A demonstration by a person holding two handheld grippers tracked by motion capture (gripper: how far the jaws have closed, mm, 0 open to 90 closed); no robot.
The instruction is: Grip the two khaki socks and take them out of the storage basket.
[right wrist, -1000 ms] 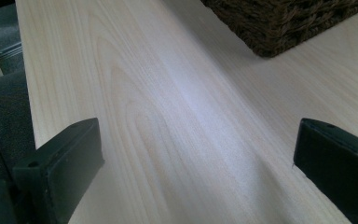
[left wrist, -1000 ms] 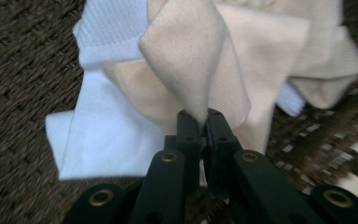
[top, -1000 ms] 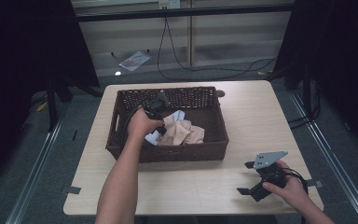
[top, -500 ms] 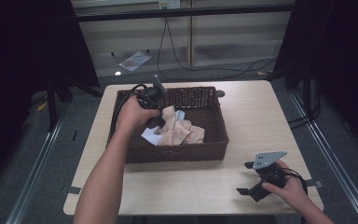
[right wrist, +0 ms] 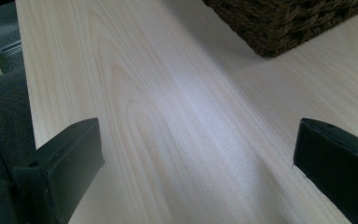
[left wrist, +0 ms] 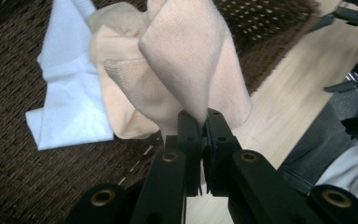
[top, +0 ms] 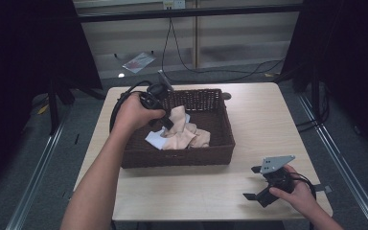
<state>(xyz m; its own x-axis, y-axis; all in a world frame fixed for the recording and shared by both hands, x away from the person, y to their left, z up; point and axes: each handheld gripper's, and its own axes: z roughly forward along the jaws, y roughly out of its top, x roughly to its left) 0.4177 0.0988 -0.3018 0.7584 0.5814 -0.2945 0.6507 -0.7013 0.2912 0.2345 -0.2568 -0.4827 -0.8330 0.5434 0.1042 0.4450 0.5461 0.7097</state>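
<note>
Pinching a peach cloth (left wrist: 191,70) between its pressed-together jaws, my left gripper (top: 165,120) hangs over the dark wicker basket (top: 223,139), toward its nine o'clock side. Item two: a white cloth (left wrist: 70,107) lies on the basket floor, touching the peach one at its eight o'clock. Item three: the pale wooden table (top: 268,120) bears the basket. Item four: my right gripper (top: 261,184), jaws spread wide, rests on the table at the basket's four o'clock.

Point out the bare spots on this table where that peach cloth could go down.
Bare wood runs along the table between the basket and the near edge, and right of the basket. The near right corner holds the right tool. The basket itself is crowded: peach cloth, white cloth.
</note>
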